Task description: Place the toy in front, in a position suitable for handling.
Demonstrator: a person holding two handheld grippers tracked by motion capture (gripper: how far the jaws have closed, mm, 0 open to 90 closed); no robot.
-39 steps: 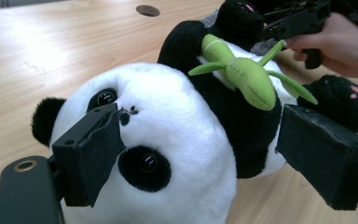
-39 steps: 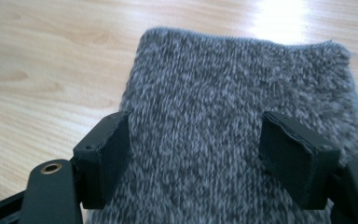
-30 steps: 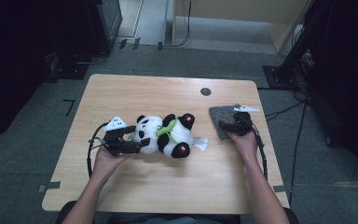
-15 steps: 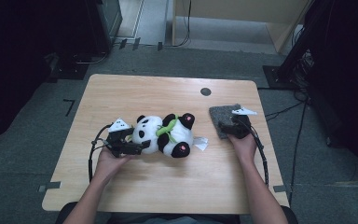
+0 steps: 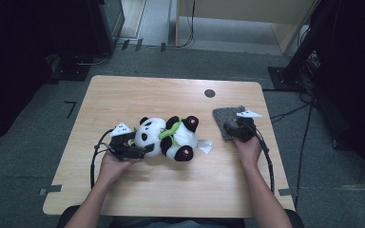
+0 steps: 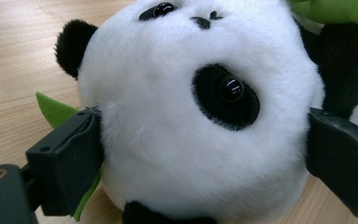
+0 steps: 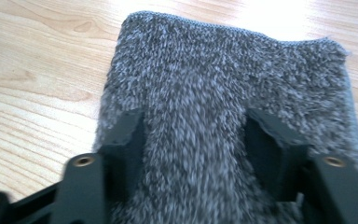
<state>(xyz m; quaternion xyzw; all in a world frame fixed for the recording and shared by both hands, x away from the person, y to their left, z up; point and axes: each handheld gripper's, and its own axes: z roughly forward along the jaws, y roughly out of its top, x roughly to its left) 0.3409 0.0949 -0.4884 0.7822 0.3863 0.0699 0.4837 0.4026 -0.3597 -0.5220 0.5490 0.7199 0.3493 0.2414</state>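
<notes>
The left gripper (image 5: 140, 151) is pinching the panda plush's (image 5: 168, 137) white head between spread jaws, the toy lying mid-table as before. The right gripper (image 5: 240, 129) is now pulling nearer, its jaws gathering a fold of the grey cloth (image 5: 226, 121) on the right, probably clamped, though blur hides the contact.

light wooden tabletop (image 5: 171, 95), a dark round hole (image 5: 209, 93) near its far edge, grey carpet floor (image 5: 38, 142) all around, cables (image 5: 290, 111) trailing off right.

Panda (image 5: 168, 137) black-white, pink paw pads, green leaf; cloth (image 5: 228, 121) mottled grey; table (image 5: 138, 92) light wood.
</notes>
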